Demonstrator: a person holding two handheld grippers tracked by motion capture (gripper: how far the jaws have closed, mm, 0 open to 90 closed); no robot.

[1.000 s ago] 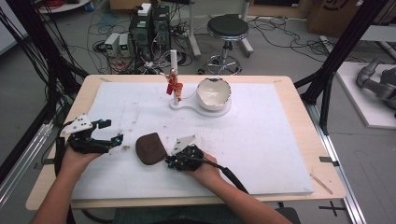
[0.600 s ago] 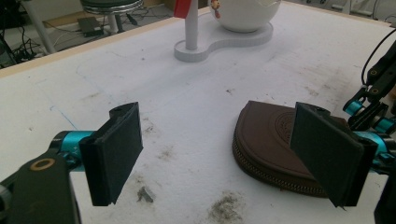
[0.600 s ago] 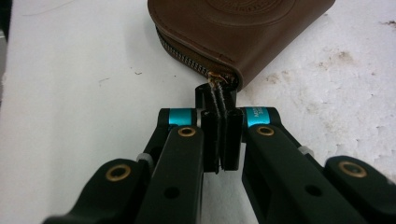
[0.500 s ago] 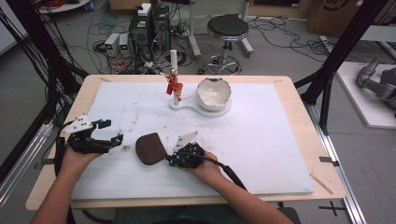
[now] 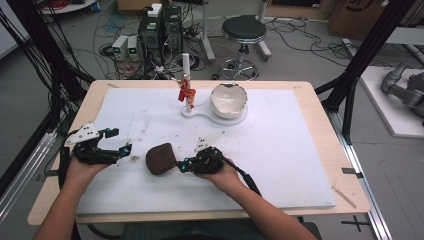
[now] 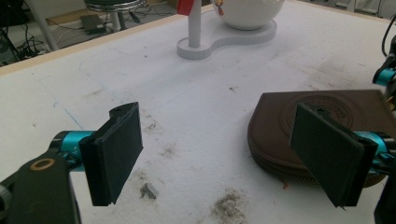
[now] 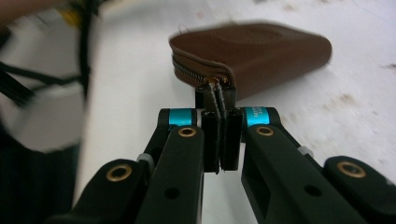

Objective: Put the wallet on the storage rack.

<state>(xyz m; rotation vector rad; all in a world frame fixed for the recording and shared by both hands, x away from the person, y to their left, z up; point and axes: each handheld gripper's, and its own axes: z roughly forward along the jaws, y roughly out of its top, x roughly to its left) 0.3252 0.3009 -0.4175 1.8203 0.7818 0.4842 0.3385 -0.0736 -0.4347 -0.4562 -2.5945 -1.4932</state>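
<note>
Brown leather zip pouch (image 5: 160, 158) flat on white table (image 5: 300, 150), near front edge. Right claw (image 7: 219, 95) pinched tight on zipper pull (image 7: 214, 82) (pull mostly hidden, blurry). Left claw (image 6: 224, 154) wide, empty, just beside pouch.

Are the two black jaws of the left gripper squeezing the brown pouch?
No, the left gripper is wide open, its jaws far apart over the white mat, with the brown pouch lying untouched behind the right-hand one.

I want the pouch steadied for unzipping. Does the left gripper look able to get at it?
Probably yes: the left gripper stands open beside the pouch, bare mat between; the right gripper pinches only the zipper end.
</note>
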